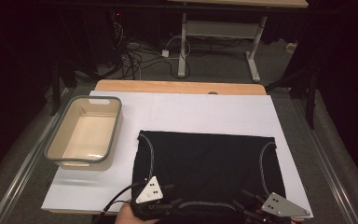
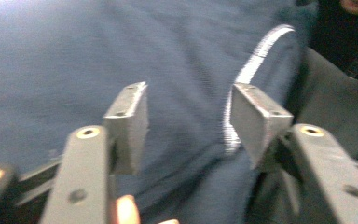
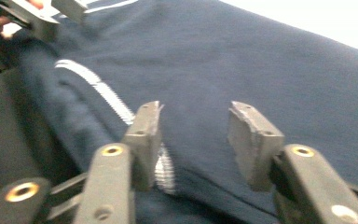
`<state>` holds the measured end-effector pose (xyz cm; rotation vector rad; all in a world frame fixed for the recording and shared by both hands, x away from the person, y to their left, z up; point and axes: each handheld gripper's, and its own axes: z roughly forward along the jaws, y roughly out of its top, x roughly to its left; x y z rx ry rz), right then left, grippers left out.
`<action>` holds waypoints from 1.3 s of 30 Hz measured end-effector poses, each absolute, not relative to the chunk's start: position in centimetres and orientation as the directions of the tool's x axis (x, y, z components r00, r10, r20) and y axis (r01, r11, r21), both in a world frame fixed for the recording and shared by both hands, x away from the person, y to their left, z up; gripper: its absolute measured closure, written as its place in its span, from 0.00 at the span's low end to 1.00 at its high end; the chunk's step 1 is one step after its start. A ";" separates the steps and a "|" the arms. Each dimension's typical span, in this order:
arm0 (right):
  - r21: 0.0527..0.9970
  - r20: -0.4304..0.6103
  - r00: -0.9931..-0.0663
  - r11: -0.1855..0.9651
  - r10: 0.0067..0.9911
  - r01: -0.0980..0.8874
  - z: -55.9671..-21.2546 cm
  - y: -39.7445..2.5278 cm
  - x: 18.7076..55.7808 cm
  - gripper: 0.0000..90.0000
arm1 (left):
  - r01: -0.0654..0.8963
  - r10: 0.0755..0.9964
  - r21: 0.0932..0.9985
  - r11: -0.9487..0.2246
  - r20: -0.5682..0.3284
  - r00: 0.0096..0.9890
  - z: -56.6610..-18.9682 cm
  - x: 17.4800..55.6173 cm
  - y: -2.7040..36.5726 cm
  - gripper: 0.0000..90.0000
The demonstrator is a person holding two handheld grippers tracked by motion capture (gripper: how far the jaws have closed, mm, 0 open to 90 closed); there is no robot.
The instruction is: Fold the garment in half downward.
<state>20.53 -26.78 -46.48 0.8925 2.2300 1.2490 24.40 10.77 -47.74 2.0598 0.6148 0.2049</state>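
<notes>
Nearest the high camera, at six o'clock on the table, two hand-held grippers sit over the near hem of a dark navy, flat-spread garment with white stitched seams [image 1: 205,163]. The left gripper [image 1: 168,198] lies at about seven o'clock of the cloth, and the right gripper [image 1: 247,201] at about five o'clock. Each carries a grey three-cornered plate.

In the left gripper view, the left gripper [image 2: 189,123] has its jaws standing wide, with fabric and a white seam line [image 2: 256,56] between and beyond them. Nothing is pinched. The right gripper view shows the right gripper [image 3: 193,135] likewise spread wide above the cloth, a white seam [image 3: 98,86] running off toward eleven o'clock. The other gripper is visible at that view's ten o'clock corner.

The garment rests on a white rectangular board [image 1: 191,112] laid over a pale wooden table [image 1: 177,87]. A cream plastic tub with a grey rim [image 1: 116,123] stands at nine o'clock of the garment, apart from it.

My judgement is that this is the approach before a grasp: both claws are placed over the near hem, ready to take it for a fold or lift. The next move calls for lowering each gripper until one jaw slips under the hem edge. Both should then close together, so the cloth rises evenly without bunching.
</notes>
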 end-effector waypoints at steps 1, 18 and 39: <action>0.865 -0.060 -0.685 0.380 0.726 0.328 -46.5 -27.1 20.7 0.53 | 0.350 0.512 0.839 -0.417 -0.101 0.853 -47.7 24.7 11.2 0.45; 0.893 -0.016 -0.485 0.231 0.874 0.387 -47.3 -33.4 23.0 0.05 | 0.465 0.685 0.828 -0.312 -0.143 0.714 -48.2 28.9 16.5 0.05; 0.890 -0.011 -0.434 0.207 0.901 0.406 -47.7 -34.8 23.4 0.00 | 0.511 0.743 0.801 -0.313 -0.129 0.657 -48.9 30.3 17.2 0.00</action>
